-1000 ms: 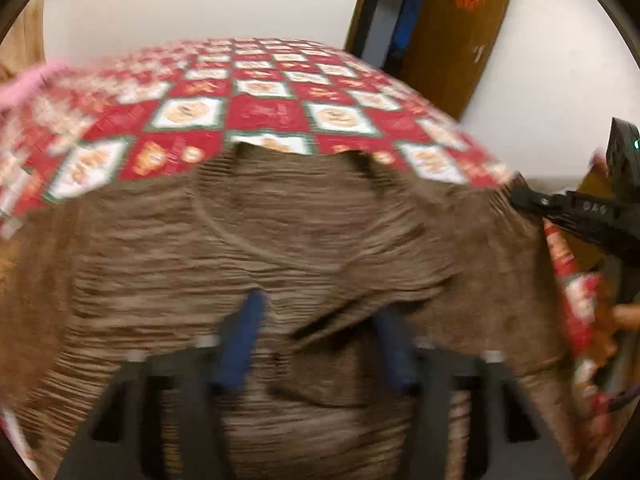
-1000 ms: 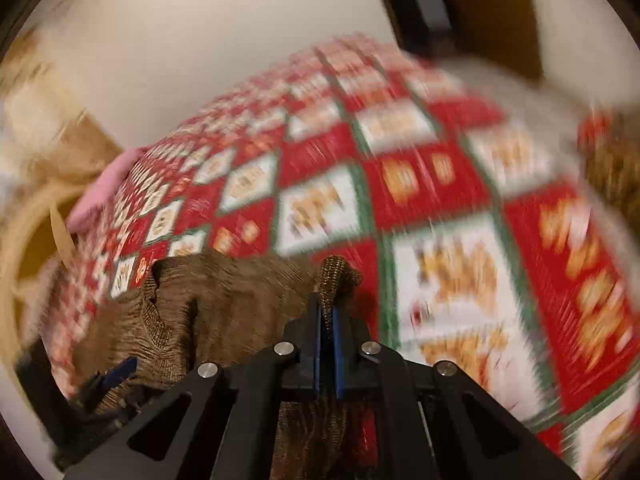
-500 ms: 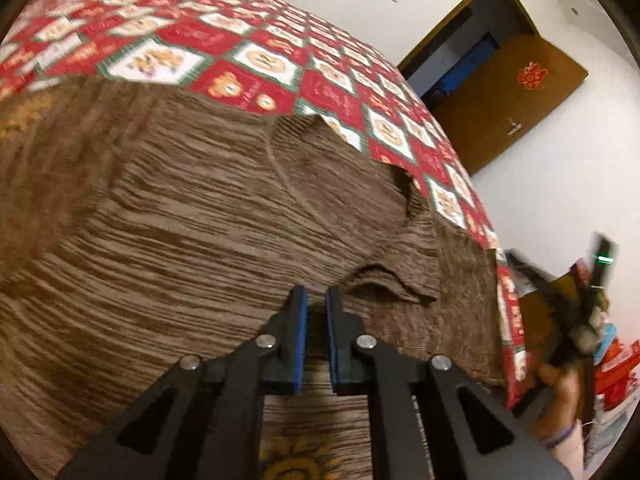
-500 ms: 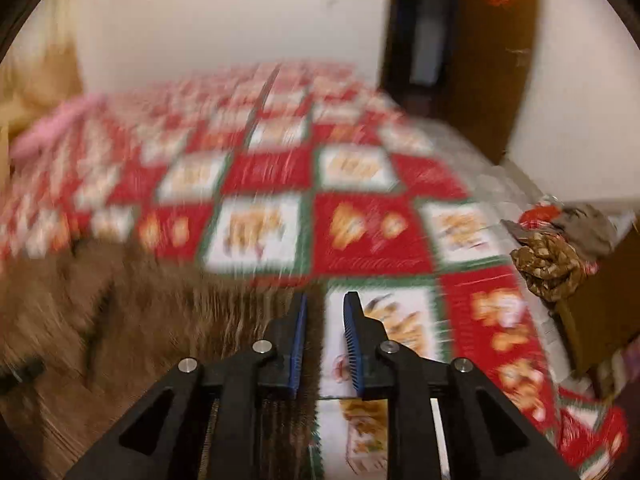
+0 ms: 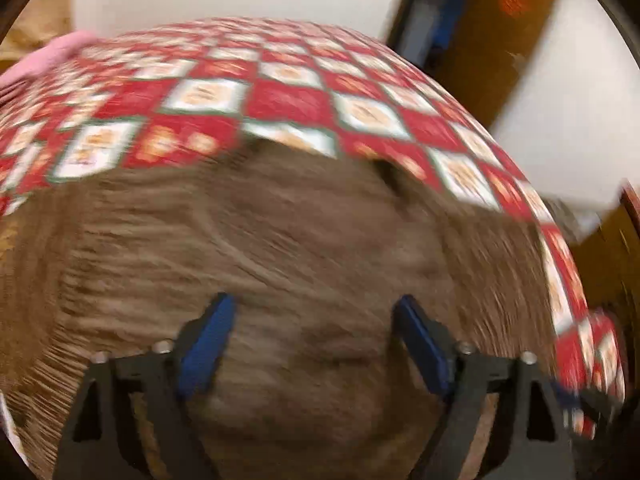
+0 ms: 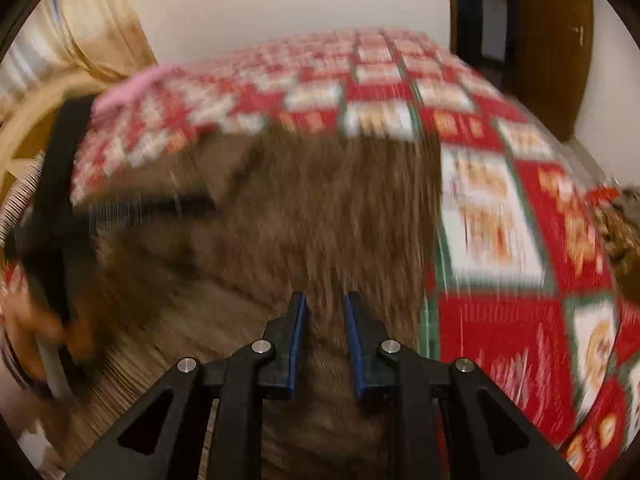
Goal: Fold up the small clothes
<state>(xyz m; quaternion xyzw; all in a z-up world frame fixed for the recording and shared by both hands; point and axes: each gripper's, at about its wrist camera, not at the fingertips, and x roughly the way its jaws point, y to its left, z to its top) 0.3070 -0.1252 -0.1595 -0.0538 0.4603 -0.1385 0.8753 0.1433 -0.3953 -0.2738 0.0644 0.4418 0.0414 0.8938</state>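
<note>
A brown striped knit sweater lies spread on a bed with a red, white and green patterned quilt. My left gripper hovers over the sweater's middle, wide open and empty. My right gripper is over the sweater near its right edge, with a narrow gap between its blue pads, nothing between them. The left gripper and the hand holding it show blurred at the left of the right wrist view. Both views are motion-blurred.
A pink cloth lies at the bed's far left corner. A brown door stands at the back right by a white wall. A crumpled patterned garment lies at the bed's right edge. Beige curtains hang at the left.
My left gripper has opened wide after being shut over the sweater's fold. My right gripper has moved left from the quilt edge to above the sweater.
</note>
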